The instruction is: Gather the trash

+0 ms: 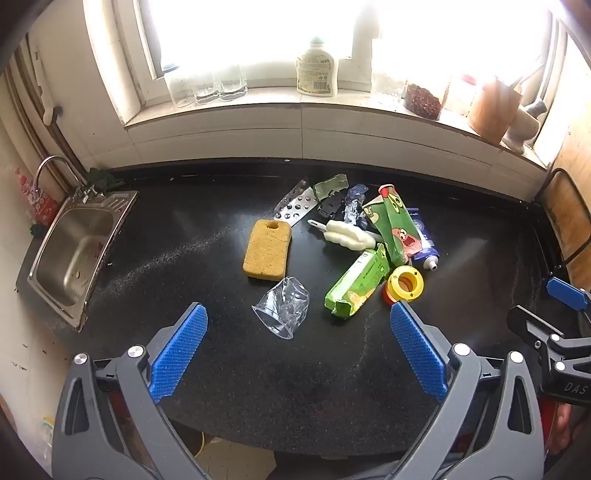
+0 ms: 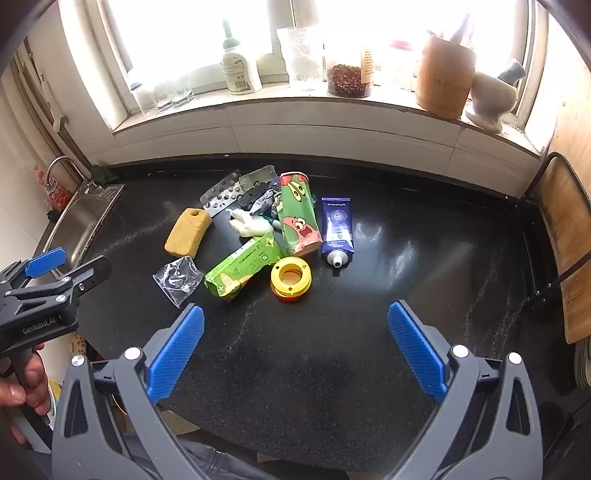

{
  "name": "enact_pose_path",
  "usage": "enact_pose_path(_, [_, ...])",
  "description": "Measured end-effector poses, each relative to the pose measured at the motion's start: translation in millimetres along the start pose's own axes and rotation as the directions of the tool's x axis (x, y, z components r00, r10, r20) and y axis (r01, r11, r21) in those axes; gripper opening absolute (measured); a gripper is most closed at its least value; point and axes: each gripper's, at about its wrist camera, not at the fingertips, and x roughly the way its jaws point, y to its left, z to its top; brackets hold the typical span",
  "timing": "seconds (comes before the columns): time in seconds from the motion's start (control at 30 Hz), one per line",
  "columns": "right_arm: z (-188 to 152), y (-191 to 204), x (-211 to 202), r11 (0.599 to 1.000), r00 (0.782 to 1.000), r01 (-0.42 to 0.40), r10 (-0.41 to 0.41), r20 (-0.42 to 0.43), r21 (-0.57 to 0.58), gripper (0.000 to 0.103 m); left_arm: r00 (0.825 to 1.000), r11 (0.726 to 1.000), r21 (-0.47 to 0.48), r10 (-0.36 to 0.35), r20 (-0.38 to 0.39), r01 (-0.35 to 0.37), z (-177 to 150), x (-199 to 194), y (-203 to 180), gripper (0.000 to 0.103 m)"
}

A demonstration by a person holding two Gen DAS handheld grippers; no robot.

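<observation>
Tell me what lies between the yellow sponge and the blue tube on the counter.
In the right wrist view, between the yellow sponge and the blue tube lie a white brush-like piece and the tall cartoon carton.

Bright window (image 1: 258, 33) totally blown out above a white sill (image 1: 332, 107). Below it, black speckled counter (image 1: 184, 236), steel sink (image 1: 74, 251) at its left end.

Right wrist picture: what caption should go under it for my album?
Open right tool hovers over a black counter littered with trash: sponge, green carton, toothpaste tube.
</observation>
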Motion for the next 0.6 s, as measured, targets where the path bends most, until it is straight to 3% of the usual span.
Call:
enact_pose_path(0.1, [0.2,-0.2,-0.3,1.0,1.0,0.002,-0.001,-0.005,0.003,0.097,1.0,1.0,0.006,0.01,0.029,-0.01,-1.3,-5.8,-2.0,0.097])
enact_pose_path(0.6, [1.2,-4.5,-0.7,1.0,1.0,0.01,-0.01,-0.025,0.002,0.097,1.0,1.0,0.013,0.006,0.001,-0.006,3.0,-1.8,-6.3,0.097])
